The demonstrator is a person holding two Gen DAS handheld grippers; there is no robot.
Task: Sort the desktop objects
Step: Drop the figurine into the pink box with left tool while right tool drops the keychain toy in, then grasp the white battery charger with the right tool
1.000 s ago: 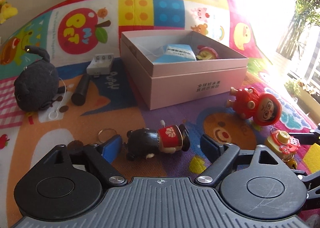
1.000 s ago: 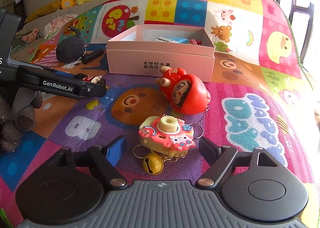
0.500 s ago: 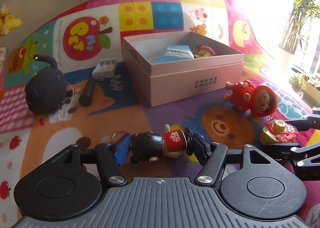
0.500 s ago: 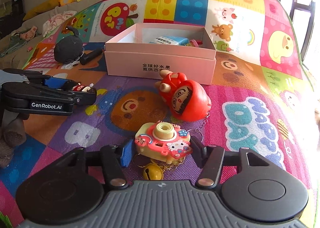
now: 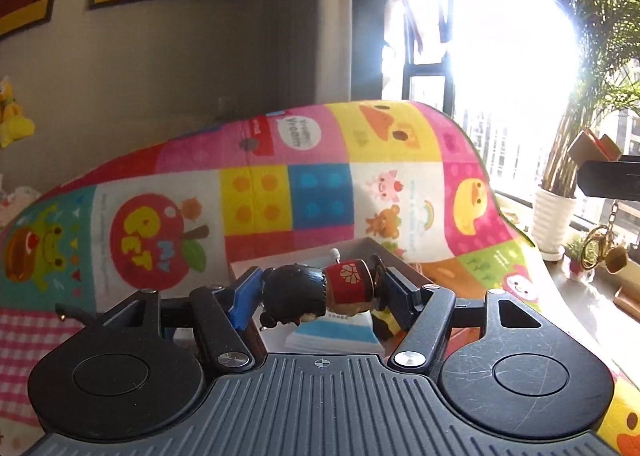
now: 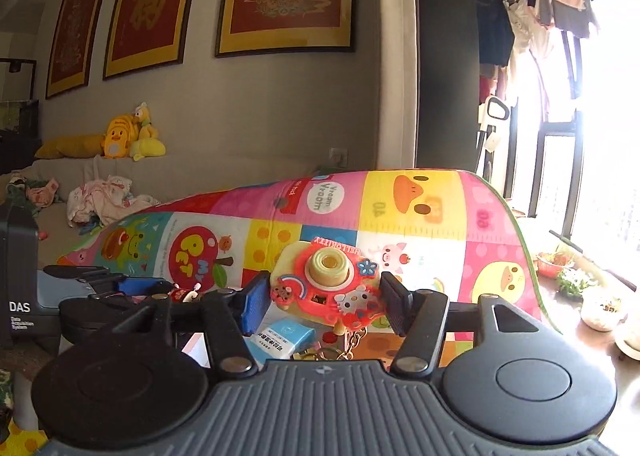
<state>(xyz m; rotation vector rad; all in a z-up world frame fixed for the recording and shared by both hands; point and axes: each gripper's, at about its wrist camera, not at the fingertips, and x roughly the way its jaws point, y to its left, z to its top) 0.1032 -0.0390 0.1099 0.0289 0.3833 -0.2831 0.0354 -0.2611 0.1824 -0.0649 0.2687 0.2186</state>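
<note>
My left gripper (image 5: pixel 320 294) is shut on a black figurine with a red cap (image 5: pixel 316 292), which lies sideways between the pads, lifted off the mat. Under it I see the inside of the pink box (image 5: pixel 288 258) with a blue-and-white packet (image 5: pixel 332 332) in it. My right gripper (image 6: pixel 324 302) is shut on a pink and yellow toy camera keychain (image 6: pixel 328 284), also held up in the air, and its chain (image 6: pixel 354 340) hangs below. The packet (image 6: pixel 284 336) lies beneath it. The left gripper (image 6: pixel 120 284) shows at the left of the right wrist view.
The colourful play mat (image 5: pixel 320 196) spreads beyond the box and curves up at the back. A white potted plant (image 5: pixel 556 216) stands by the bright window on the right. A sofa with yellow plush toys (image 6: pixel 120 140) lines the grey wall on the left.
Both grippers closed on their toys, the left on the black figurine and the right on the toy camera. Then both rose off the mat and tipped up toward the wall.
</note>
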